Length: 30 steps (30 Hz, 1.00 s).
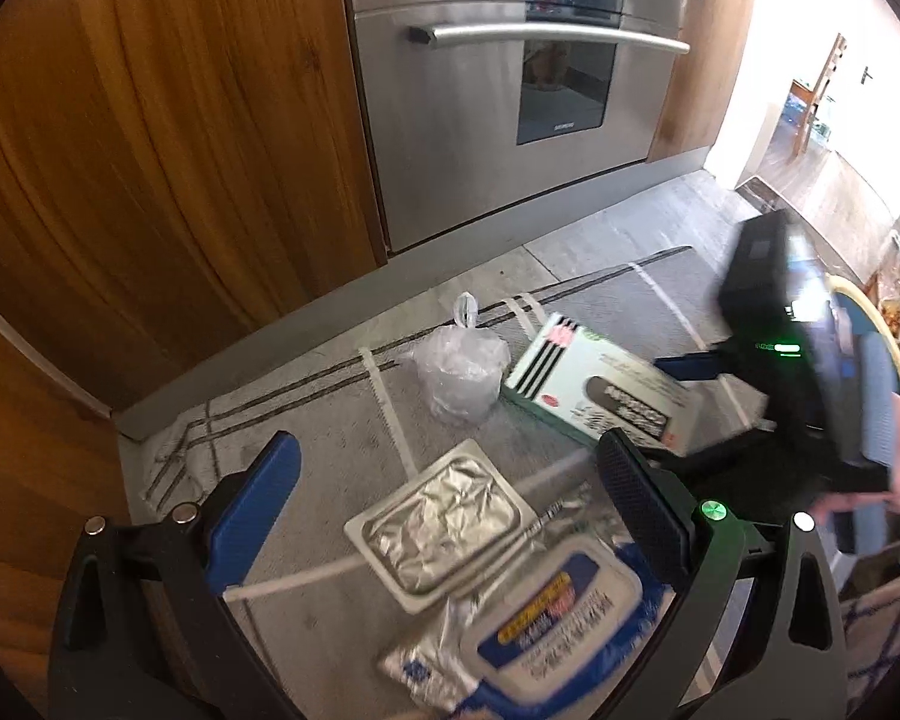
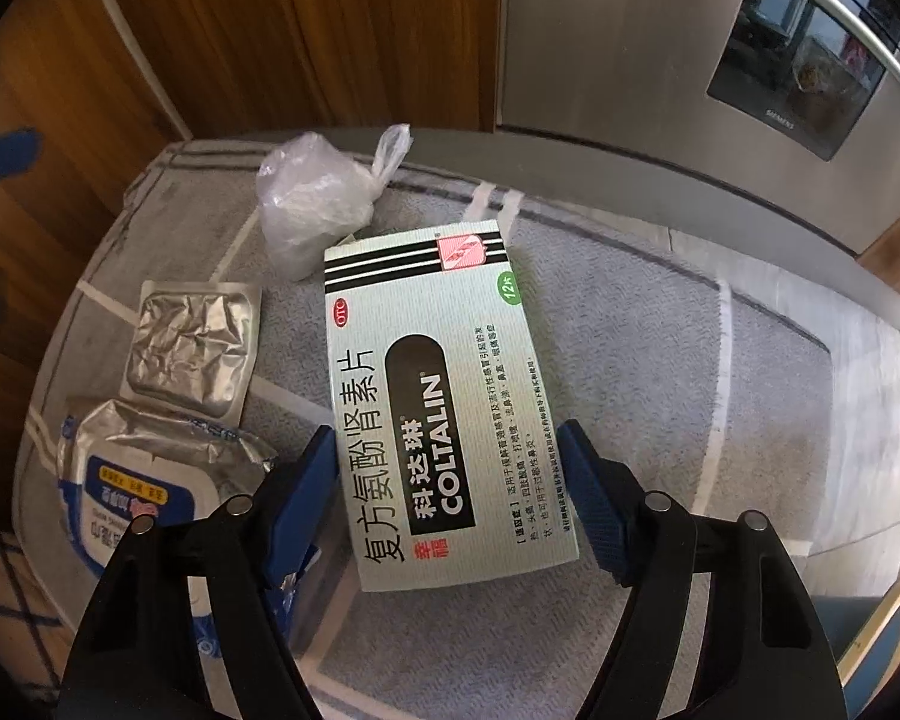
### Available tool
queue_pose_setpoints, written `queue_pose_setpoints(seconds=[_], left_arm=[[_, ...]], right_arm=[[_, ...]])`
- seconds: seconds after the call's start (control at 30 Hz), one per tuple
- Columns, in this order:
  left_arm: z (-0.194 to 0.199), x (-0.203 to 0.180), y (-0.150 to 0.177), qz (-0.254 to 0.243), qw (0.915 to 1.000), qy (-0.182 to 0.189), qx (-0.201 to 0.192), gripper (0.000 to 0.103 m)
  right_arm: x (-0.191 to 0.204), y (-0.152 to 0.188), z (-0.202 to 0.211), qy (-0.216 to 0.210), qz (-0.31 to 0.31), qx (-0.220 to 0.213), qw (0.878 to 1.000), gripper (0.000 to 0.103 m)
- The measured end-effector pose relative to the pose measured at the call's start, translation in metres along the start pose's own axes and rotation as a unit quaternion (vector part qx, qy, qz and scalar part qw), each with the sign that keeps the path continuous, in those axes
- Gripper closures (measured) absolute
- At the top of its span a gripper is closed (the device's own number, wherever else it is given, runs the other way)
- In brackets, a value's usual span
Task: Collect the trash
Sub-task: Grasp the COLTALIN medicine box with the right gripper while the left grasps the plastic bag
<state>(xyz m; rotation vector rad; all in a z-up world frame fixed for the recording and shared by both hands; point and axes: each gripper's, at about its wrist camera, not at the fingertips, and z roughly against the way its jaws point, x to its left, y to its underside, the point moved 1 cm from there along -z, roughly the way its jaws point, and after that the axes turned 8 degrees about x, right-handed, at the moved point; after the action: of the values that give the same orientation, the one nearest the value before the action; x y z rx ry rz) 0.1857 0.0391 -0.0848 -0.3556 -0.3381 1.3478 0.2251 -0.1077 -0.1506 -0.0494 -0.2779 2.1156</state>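
Observation:
Trash lies on a grey mat (image 2: 660, 372). A pale green medicine box (image 2: 432, 408) lies flat, and my right gripper (image 2: 447, 456) straddles its near end. Its blue fingers (image 2: 306, 480) stand close to both long edges, jaws open. Behind the box sits a knotted clear plastic bag (image 2: 312, 198). To the left lie a crumpled foil tray (image 2: 192, 348) and a blue wet-wipe pack (image 2: 144, 480). My left gripper (image 1: 450, 492) hangs open above the foil tray (image 1: 444, 528) and the wipe pack (image 1: 546, 618). The box (image 1: 600, 384), the bag (image 1: 462, 372) and the hand-held right gripper (image 1: 810, 360) also show there.
Wooden cabinet doors (image 1: 150, 180) and a steel oven front (image 1: 510, 120) stand along the mat's far side. A blue container with a cream rim (image 1: 870, 324) is at the right. A bright doorway (image 1: 810, 120) opens beyond.

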Motion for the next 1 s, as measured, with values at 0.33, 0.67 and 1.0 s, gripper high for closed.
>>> queue_pose_setpoints(seconds=[0.33, 0.67, 1.0], left_arm=[[-0.081, 0.007, -0.026, 0.034, 0.9977, -0.043, 0.04, 0.007], [-0.121, -0.007, -0.037, -0.01, 0.9977, -0.035, 0.058, 0.068], [-0.084, -0.025, -0.028, -0.053, 0.9977, -0.03, 0.032, 0.076]], right_arm=[[-0.049, 0.021, 0.013, 0.013, -0.04, -0.003, 0.999, 0.029], [-0.074, 0.042, 0.023, 0.019, -0.058, -0.001, 0.998, 0.029], [-0.085, 0.055, 0.057, 0.047, -0.065, -0.022, 0.997, 0.029]])
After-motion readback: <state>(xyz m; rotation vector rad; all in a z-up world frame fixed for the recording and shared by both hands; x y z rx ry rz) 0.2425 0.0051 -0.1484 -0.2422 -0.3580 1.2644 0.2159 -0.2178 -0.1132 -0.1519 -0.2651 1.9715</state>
